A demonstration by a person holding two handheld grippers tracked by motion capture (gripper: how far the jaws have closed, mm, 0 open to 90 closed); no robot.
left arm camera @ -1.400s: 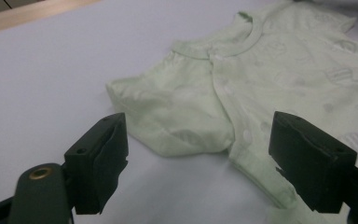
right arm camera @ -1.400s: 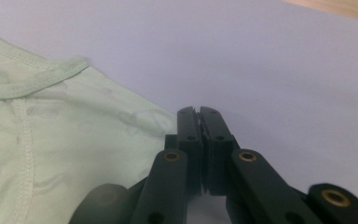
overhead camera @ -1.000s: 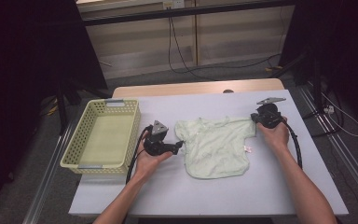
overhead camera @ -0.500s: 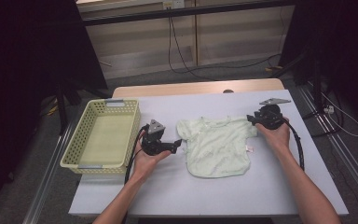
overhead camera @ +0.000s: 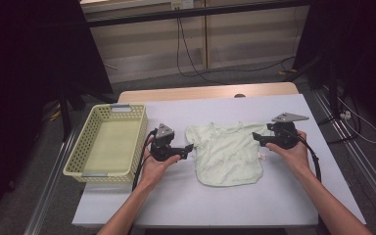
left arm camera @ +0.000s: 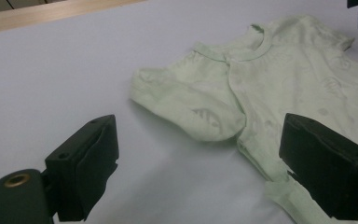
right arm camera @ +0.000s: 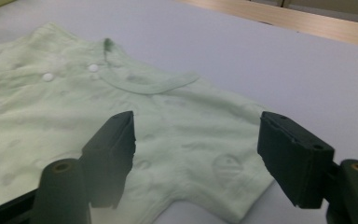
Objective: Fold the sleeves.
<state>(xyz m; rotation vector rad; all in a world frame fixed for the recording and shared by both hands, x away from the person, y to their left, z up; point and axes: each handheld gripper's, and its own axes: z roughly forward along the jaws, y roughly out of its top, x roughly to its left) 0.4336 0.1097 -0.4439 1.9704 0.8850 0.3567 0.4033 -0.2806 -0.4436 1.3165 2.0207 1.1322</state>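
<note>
**Right gripper lets go of the shirt**

Since the earlier frame the right gripper [overhead camera: 258, 138] has slid inward over one sleeve, its jaws just opening, gripping nothing. One pale green shirt [overhead camera: 227, 152] lies flat mid-table. Left gripper [overhead camera: 188, 149] gapes empty beside the other sleeve. One yellow basket [overhead camera: 76, 156] sits left.

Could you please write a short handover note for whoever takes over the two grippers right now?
Left gripper: open, holding nothing, at the left sleeve of the pale green baby shirt.
Right gripper: jaws have just been opening; open over the shirt's right sleeve, pads not pressing on it.
Shirt: lying spread flat on the white table, neck towards the far edge.
Yellow basket: empty, at the table's left.
Done: shirt laid out.
Left: probably folding the shirt and placing it in the basket.
</note>
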